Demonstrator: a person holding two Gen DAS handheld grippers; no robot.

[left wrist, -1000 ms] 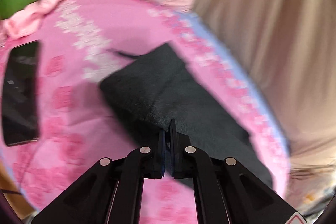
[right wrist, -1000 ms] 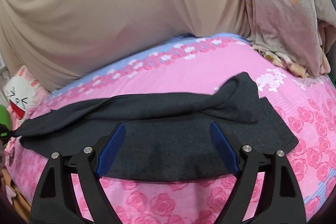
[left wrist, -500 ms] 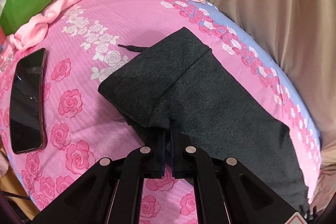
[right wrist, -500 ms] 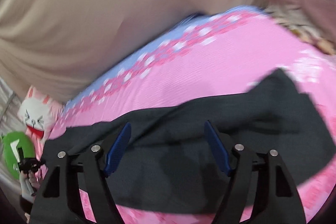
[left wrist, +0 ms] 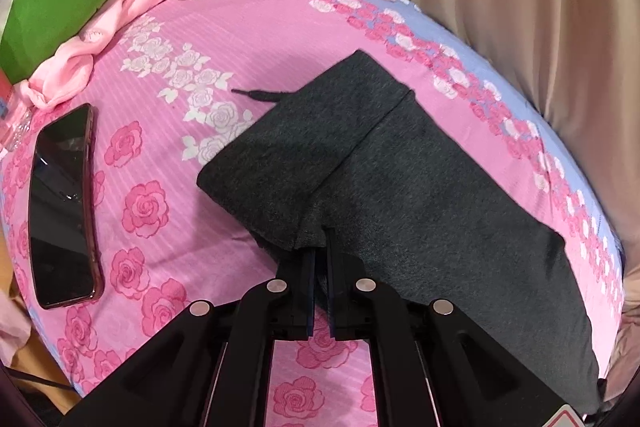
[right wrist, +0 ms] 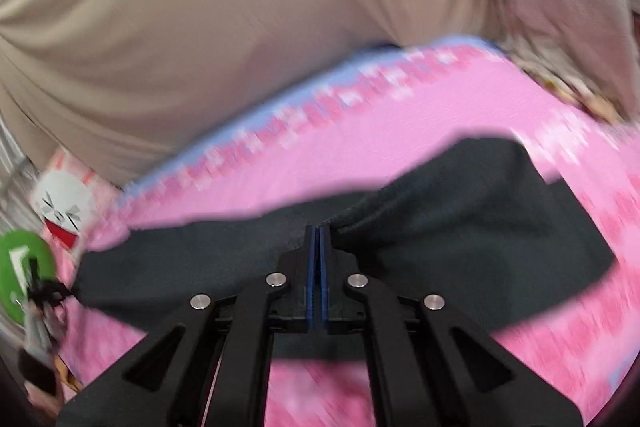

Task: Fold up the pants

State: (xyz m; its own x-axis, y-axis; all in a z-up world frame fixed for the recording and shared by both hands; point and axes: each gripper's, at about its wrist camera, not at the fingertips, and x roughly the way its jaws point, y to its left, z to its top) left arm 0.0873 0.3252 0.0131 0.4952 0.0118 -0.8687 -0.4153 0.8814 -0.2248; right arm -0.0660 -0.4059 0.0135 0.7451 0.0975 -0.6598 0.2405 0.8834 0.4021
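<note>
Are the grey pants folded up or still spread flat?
Partly folded: the grey pants have their waistband end doubled over on the pink bedsheet.

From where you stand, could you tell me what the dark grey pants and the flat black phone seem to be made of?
Dark grey pants: soft matte knit, probably cotton jersey, with a heathered, fuzzy surface. Flat black phone: glossy glass face showing reflections, in a thin reddish rim, perhaps plastic.

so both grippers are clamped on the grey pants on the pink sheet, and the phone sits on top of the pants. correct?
Not quite. The phone lies on the pink sheet, apart from the pants, as the left wrist view shows. The rest holds: the left gripper and the right gripper, whose jaws have just closed, both pinch the pants.
</note>
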